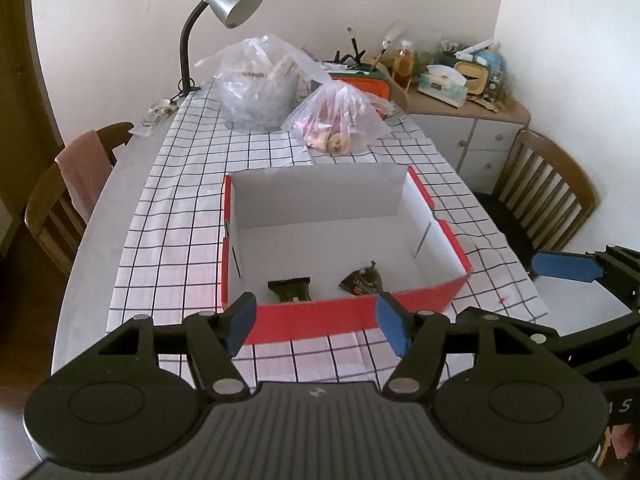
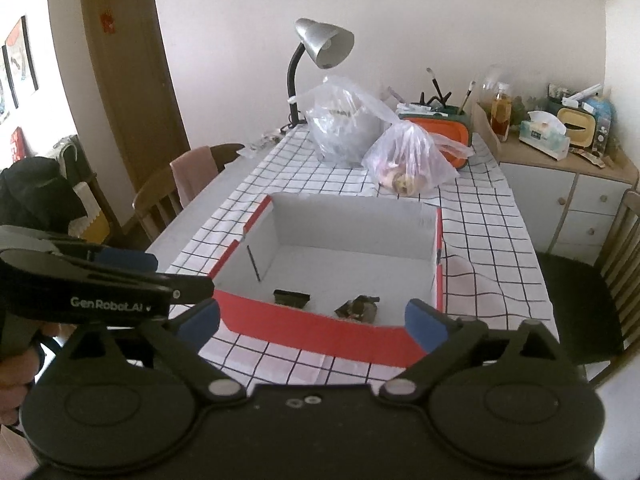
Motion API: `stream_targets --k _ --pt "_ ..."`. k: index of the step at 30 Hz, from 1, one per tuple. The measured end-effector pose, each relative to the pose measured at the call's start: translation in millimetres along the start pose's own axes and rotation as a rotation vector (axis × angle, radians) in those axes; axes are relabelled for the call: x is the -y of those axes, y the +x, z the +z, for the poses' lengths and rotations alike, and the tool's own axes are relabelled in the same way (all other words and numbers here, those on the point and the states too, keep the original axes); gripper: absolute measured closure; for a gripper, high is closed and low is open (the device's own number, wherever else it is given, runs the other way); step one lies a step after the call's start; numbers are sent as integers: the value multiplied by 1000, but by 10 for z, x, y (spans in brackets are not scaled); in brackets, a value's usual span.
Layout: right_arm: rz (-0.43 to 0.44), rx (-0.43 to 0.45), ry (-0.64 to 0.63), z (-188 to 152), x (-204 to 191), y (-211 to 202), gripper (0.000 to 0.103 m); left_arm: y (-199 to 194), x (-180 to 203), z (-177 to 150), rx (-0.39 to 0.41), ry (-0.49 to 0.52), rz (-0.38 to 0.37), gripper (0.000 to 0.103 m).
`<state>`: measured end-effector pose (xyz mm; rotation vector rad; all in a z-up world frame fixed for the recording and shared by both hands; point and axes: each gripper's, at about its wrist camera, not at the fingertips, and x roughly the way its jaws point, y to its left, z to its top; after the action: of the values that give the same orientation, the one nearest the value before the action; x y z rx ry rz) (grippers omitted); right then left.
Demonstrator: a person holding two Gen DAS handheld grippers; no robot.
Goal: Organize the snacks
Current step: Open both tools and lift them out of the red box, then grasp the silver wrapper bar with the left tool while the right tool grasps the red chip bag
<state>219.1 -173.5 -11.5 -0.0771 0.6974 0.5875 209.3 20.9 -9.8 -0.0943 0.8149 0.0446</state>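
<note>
Nearest to me, my left gripper hangs with its blue pads spread wide and nothing between them, just short of the red front wall of the box. My right gripper sits the same way, fingers apart and empty, beside the left one, whose side reads "GenRobot.AI" in white letters.

Just past the pads, the red-and-white box stands open on the checked tablecloth. On its floor, close to the front wall, lie two dark snack packets: a flat rectangular one to the left and a crumpled one to the right, apart from each other. Their printing is too small to read. I judge the sorting as begun but far from done, since the rest of the box is bare.

Farther on, a small clear plastic bag holds what looks like pink wrapped snacks and a round biscuit; these seem to be what is left to move. Behind it stands a larger bag with unreadable dark lettering, and a silver desk lamp at the far edge.
</note>
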Motion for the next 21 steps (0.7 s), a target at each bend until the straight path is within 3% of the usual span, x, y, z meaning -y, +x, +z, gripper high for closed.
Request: stream_targets --k 14,17,21 --pt "16 16 10 -416 -199 -321 0 -475 -45 -431 41 13 -8 31" --pt "18 8 18 -521 -214 -337 0 -518 -97 -538 37 -2 -13 24" --pt "13 -25 27 -735 -214 -305 0 -468 -197 -678 2 -35 -14 23"
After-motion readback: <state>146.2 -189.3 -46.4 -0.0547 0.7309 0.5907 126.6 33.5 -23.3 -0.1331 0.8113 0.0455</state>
